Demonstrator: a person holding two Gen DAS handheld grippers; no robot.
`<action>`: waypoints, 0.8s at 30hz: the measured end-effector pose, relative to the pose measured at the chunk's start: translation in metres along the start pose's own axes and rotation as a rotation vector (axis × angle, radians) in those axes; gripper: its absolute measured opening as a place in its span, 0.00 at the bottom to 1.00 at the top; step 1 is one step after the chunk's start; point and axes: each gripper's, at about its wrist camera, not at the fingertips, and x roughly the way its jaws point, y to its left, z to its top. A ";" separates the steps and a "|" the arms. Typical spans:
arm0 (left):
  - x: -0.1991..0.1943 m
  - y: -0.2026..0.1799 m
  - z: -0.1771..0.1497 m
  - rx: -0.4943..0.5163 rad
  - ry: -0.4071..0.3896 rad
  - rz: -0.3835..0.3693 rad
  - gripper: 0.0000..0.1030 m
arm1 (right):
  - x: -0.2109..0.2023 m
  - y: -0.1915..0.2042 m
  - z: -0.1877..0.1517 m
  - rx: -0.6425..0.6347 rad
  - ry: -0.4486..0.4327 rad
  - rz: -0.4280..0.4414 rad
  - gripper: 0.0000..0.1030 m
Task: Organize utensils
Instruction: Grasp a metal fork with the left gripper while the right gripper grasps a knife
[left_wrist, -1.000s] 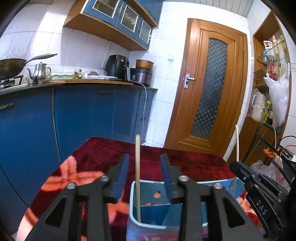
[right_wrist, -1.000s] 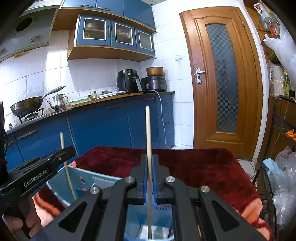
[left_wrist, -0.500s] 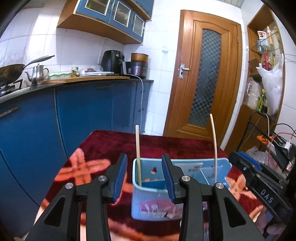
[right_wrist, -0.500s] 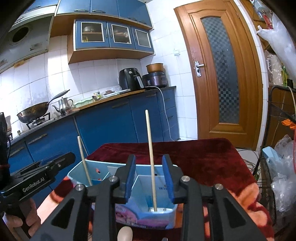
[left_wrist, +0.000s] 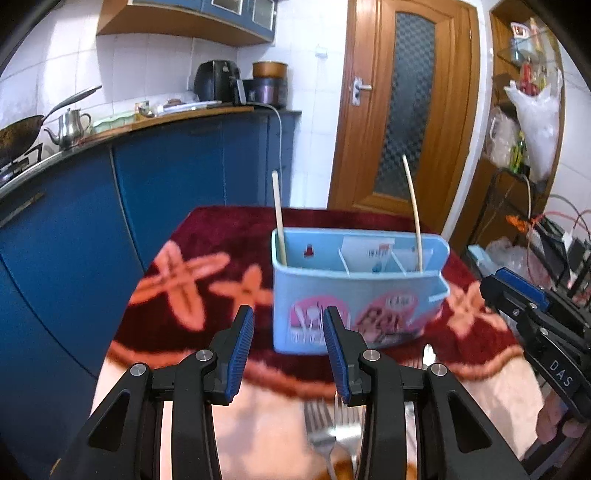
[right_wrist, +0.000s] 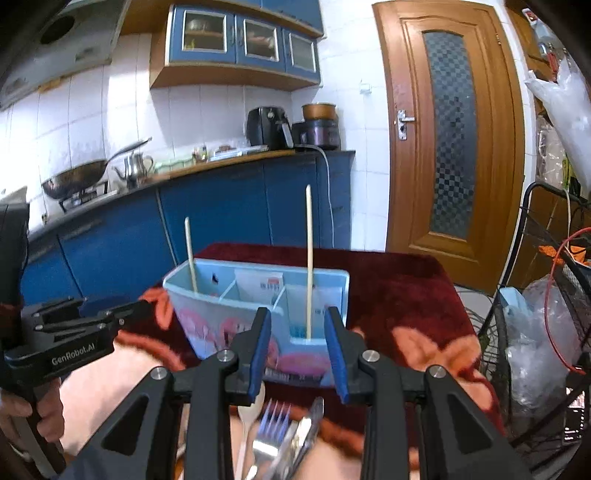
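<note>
A light blue utensil caddy (left_wrist: 354, 295) stands on the red floral cloth (left_wrist: 192, 280) covering the surface, its long side running left to right across the middle of both views. One chopstick (left_wrist: 277, 218) stands nearly upright in its left compartment, tip up and leaning slightly left; a second chopstick (right_wrist: 308, 258) stands upright in the right compartment. The left tool (left_wrist: 288, 350) has its blue pads apart and empty. The right tool (right_wrist: 297, 354) is likewise parted, holding nothing. Forks (right_wrist: 275, 424) and a spoon (right_wrist: 251, 410) lie at the bottom of the right wrist view, handles pointing toward the camera.
</note>
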 end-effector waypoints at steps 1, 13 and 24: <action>-0.001 0.000 -0.003 0.005 0.013 0.001 0.39 | 0.000 0.000 -0.003 0.000 0.015 0.003 0.32; 0.007 0.004 -0.037 0.010 0.218 -0.032 0.39 | 0.009 0.002 -0.038 0.037 0.265 0.030 0.32; 0.032 -0.002 -0.066 0.019 0.422 -0.089 0.40 | 0.035 -0.010 -0.066 0.127 0.500 0.071 0.32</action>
